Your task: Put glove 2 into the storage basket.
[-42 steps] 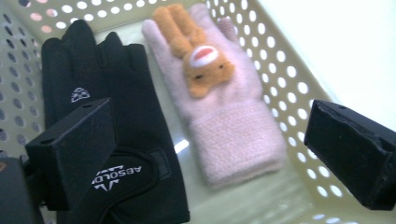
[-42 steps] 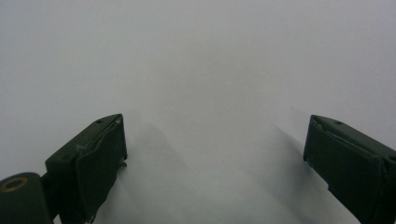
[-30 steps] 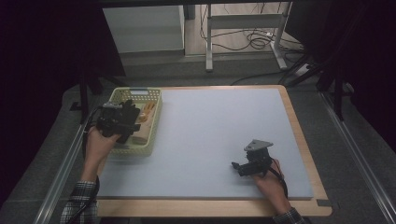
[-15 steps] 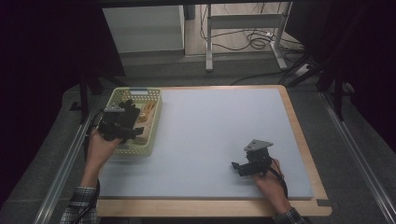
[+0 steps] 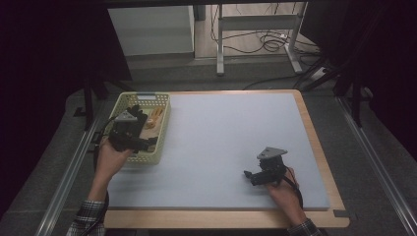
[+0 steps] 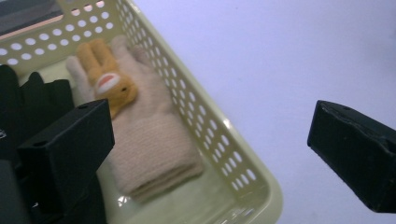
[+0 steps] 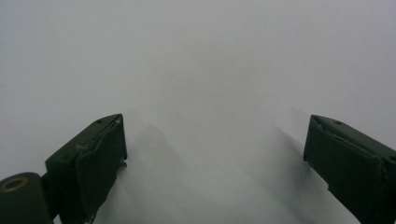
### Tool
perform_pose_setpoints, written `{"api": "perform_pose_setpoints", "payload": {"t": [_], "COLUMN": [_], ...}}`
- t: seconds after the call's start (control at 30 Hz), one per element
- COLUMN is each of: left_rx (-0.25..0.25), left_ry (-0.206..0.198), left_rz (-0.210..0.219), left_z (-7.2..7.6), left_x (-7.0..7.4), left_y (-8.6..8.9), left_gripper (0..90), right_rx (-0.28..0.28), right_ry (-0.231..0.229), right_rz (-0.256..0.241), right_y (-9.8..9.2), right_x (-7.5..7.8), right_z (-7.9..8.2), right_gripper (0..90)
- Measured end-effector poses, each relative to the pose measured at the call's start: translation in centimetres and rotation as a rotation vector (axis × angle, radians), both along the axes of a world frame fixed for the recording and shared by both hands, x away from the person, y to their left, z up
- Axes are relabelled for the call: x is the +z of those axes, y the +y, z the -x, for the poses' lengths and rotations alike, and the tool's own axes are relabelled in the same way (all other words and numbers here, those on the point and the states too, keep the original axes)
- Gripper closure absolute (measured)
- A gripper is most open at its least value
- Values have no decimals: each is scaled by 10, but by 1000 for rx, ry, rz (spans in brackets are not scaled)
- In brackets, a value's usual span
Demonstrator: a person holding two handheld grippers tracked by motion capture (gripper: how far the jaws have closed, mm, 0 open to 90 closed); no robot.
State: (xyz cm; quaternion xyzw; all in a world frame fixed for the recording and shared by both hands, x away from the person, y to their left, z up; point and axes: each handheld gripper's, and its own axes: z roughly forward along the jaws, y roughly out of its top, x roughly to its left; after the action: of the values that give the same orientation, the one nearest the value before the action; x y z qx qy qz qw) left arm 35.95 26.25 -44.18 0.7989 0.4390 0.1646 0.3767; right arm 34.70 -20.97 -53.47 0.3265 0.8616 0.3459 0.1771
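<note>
glove (image 6: 152, 154) lies flat in the basket (image 6: 233, 161) at the desk's (image 5: 231, 132) left edge, long axis along the basket's length, a small orange rabbit (image 6: 109, 81) on its cuff end. the left gripper (image 5: 129, 132) hovers right over the basket, fingers (image 6: 65, 154) wide apart, glove just below and between them. the right gripper (image 5: 265, 172) rests well apart on bare desk, fingers (image 7: 93, 161) apart, empty. left hand is clearly nearer.
</note>
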Motion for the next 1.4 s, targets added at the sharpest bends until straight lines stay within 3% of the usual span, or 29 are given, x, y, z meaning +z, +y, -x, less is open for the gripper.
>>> {"api": "perform_pose_setpoints", "payload": {"t": [0.53, 0.93, 1.4], "left_rx": [-66, -148, -223], "left_ry": [-10, -22, -20], "left_rz": [2, 12, 17], "left_z": [1, 9, 22], "left_x": [-3, -7, -26], "left_y": [-32, -64, -99], "left_gripper": [10, 10, 10], "right_rx": [1, 1, 1], "right_ry": [-3, -3, -5], "right_rz": [2, 2, 3], "right_y": [0, 0, 0], "right_x": [0, 0, 0], "right_z": [0, 0, 0], "right_gripper": [58, 59, 59]}}
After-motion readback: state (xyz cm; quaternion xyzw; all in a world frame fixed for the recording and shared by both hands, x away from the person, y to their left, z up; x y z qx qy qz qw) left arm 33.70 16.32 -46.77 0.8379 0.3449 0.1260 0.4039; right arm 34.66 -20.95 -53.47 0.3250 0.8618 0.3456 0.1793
